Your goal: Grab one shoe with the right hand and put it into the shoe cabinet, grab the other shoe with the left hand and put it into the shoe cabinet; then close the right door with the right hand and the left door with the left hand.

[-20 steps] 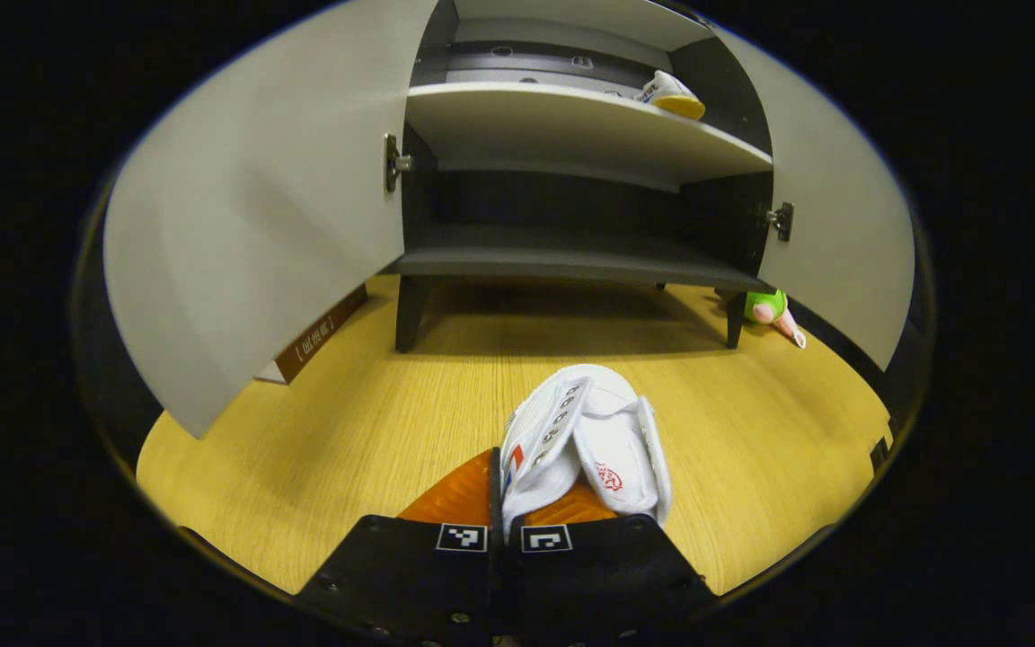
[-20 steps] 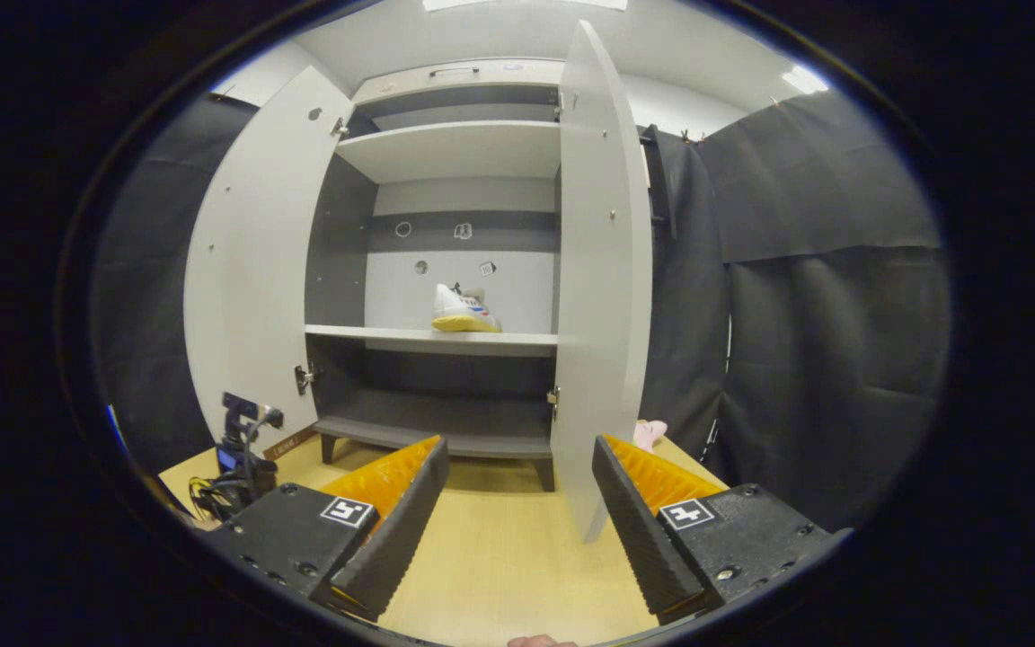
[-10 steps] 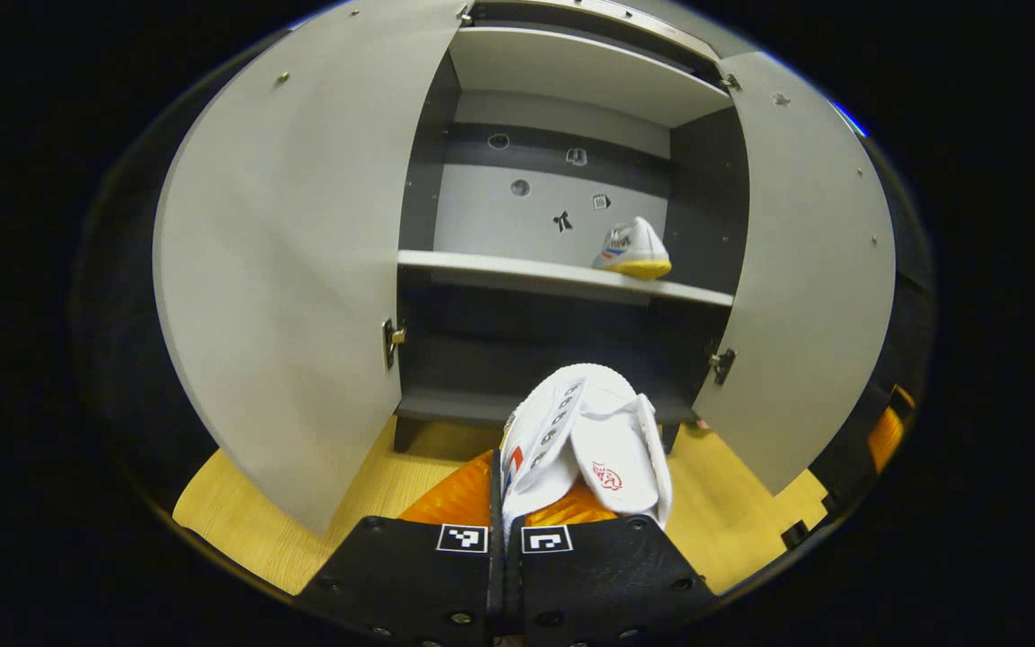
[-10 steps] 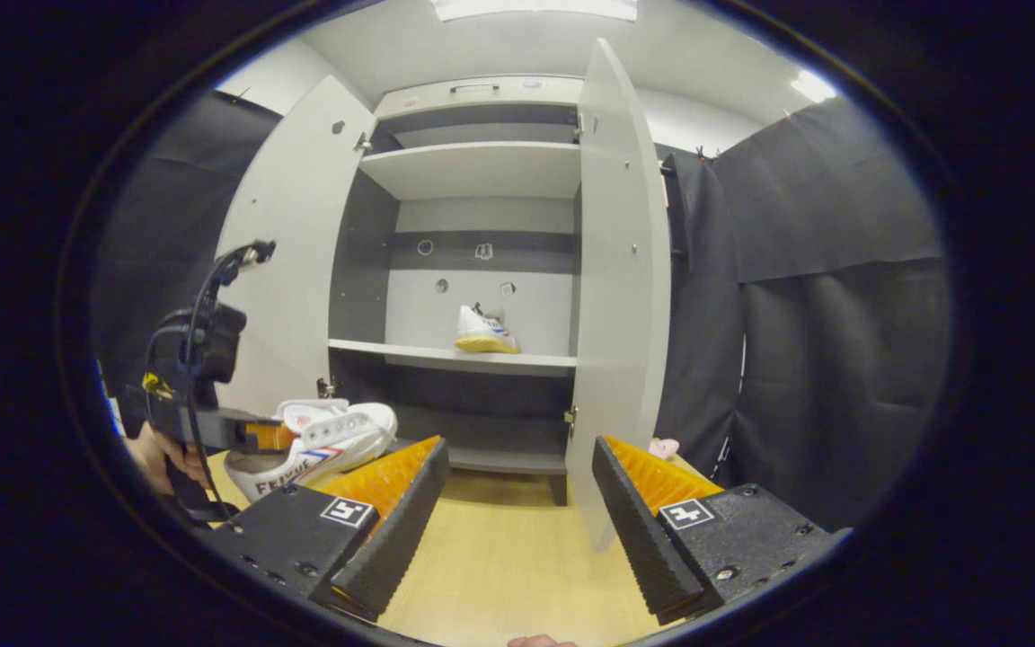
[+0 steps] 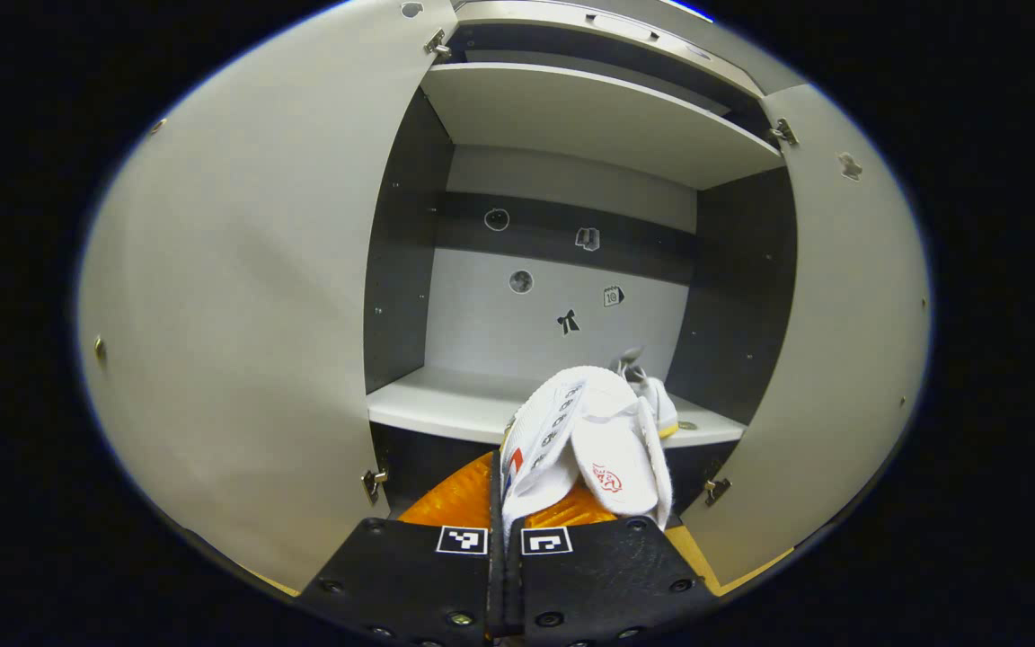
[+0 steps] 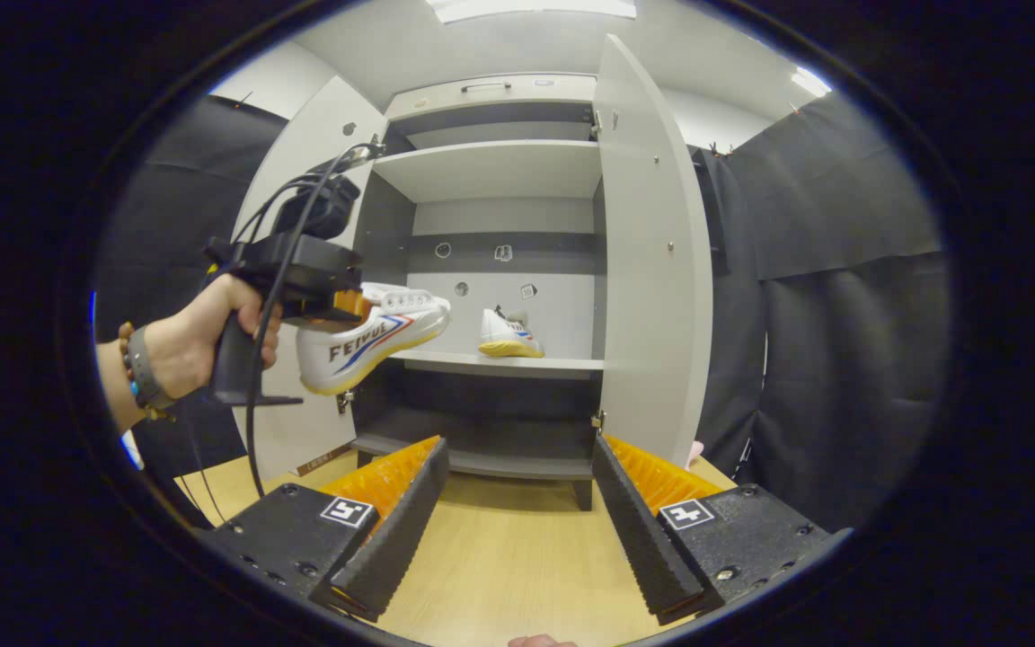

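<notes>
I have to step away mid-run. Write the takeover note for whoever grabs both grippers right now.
Left gripper: shut on the second shoe, held up in front of the open shoe cabinet, level with the middle shelf.
Right gripper: open, empty, back from the cabinet above the wood floor.
Done: first shoe sits on the middle shelf, right side.
Left: set the second shoe on the shelf, release, then close the right door with the right gripper and the left door with the left.

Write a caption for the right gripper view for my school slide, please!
Left gripper carries a white shoe toward the open cabinet's shelf, where its mate sits.
</notes>
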A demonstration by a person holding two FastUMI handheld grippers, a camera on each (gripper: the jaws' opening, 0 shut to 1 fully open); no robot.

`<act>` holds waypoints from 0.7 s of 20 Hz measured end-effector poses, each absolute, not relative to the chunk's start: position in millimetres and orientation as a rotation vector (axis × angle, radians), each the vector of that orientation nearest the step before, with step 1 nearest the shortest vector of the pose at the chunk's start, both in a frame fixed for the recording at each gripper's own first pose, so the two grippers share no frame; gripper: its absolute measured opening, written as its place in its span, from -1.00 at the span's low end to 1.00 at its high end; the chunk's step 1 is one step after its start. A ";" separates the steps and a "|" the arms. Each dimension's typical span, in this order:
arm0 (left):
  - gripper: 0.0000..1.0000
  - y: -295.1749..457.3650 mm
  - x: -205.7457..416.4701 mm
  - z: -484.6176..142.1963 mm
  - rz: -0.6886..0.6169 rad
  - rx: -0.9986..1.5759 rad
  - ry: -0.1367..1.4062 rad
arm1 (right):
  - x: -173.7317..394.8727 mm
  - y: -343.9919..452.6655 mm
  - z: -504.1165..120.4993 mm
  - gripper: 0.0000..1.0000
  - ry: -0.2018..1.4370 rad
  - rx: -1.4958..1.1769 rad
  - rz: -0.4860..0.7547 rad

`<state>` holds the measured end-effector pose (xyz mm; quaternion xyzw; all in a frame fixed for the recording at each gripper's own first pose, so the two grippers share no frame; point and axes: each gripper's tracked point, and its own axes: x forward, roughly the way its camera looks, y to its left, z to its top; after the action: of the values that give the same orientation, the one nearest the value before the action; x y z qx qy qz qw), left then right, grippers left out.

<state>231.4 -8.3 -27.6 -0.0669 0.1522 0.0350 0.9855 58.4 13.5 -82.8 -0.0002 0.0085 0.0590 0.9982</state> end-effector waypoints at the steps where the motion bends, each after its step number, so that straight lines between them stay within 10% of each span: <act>1: -1.00 -7.3 247.9 -24.6 0.077 -0.156 0.319 | 59.5 13.2 -82.7 1.00 0.017 0.000 0.118; 14: -1.00 28.3 384.7 -64.7 0.201 -0.079 0.555 | 69.1 -14.8 -89.8 1.00 0.041 0.004 0.048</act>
<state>384.7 28.3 -64.7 -0.0387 0.2735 0.0991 0.9560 69.1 -14.8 -89.8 0.0020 0.0203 0.0242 0.9995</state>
